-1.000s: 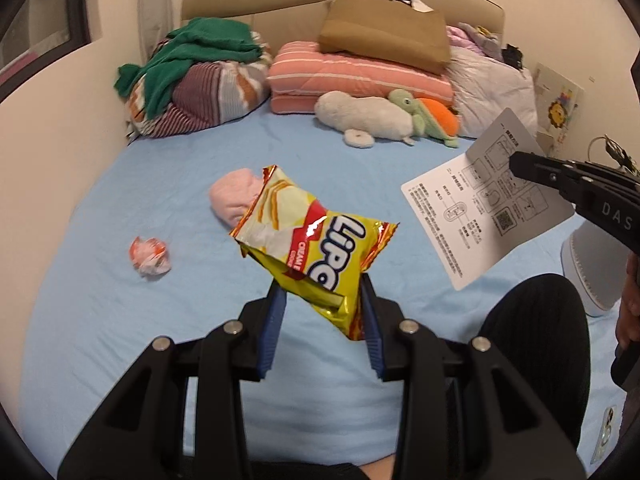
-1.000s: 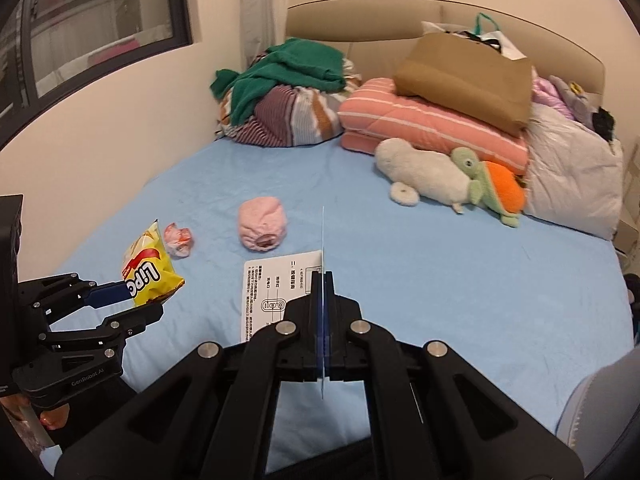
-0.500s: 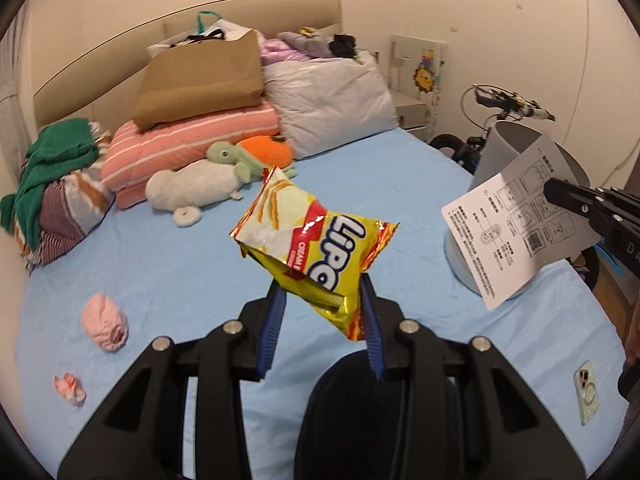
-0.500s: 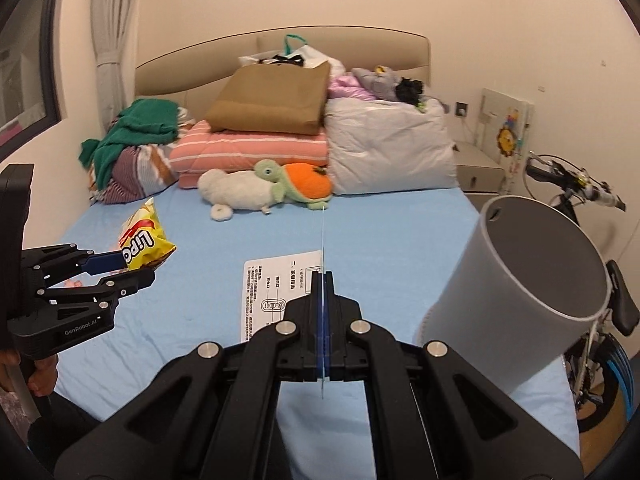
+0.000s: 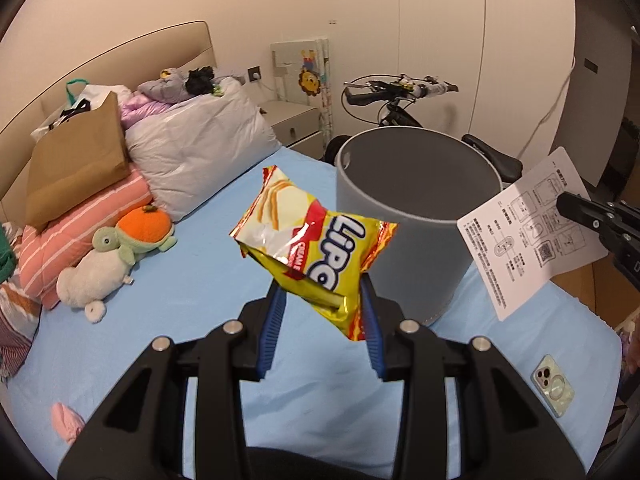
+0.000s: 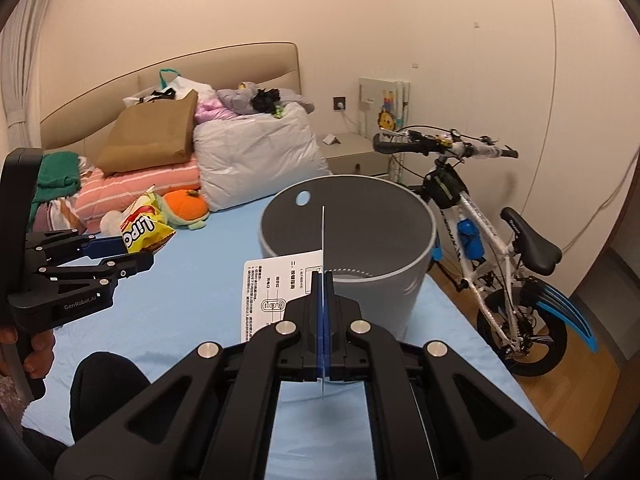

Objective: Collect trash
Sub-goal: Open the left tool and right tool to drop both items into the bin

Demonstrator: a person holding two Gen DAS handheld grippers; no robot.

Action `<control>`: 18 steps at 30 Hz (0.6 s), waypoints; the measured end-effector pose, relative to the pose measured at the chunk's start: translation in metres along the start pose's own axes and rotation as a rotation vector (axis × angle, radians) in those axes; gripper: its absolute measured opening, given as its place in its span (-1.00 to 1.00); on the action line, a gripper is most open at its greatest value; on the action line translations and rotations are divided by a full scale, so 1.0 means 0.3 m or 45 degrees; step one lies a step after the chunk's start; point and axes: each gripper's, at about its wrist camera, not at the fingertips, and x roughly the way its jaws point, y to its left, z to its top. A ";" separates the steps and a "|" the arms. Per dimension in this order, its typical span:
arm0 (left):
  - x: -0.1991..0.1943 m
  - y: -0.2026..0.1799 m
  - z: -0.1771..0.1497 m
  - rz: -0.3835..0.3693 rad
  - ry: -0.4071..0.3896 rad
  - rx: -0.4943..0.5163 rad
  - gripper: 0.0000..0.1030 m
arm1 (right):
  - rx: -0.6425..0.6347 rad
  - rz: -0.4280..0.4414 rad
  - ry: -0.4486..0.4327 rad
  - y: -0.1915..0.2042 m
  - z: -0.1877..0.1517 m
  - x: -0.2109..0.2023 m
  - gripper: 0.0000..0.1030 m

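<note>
My left gripper (image 5: 322,300) is shut on a yellow Lipo snack bag (image 5: 316,248) and holds it in the air above the blue bed, just left of a grey bin (image 5: 412,216). The bag also shows in the right wrist view (image 6: 146,228). My right gripper (image 6: 322,280) is shut on a white instruction sheet (image 6: 280,292), held edge-on in front of the grey bin (image 6: 348,248). The sheet shows flat in the left wrist view (image 5: 528,224), to the right of the bin. The bin stands open on the bed's right edge.
A phone (image 5: 552,384) lies on the blue bed (image 5: 180,292) near the right edge. A pink lump (image 5: 66,422), plush toys (image 5: 116,256), pillows and a paper bag (image 5: 76,160) lie toward the headboard. A bicycle (image 6: 492,248) stands beside the bed, and my knee (image 6: 108,392) is low in view.
Both grippers swung right with their loads, from facing the headboard side to facing the grey bin and bicycle. The bin is now close in front of both. Grips are unchanged.
</note>
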 end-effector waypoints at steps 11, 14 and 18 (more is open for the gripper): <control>0.093 -0.113 0.209 -0.039 -0.027 0.068 -0.28 | -0.009 -0.072 -0.097 -0.189 0.186 0.063 -1.00; 0.127 -0.130 0.243 -0.050 -0.021 0.065 -0.28 | -0.026 -0.063 -0.101 -0.218 0.233 0.123 -1.00; 0.174 -0.147 0.272 -0.056 0.002 0.070 -0.28 | -0.035 -0.043 -0.089 -0.242 0.280 0.192 -1.00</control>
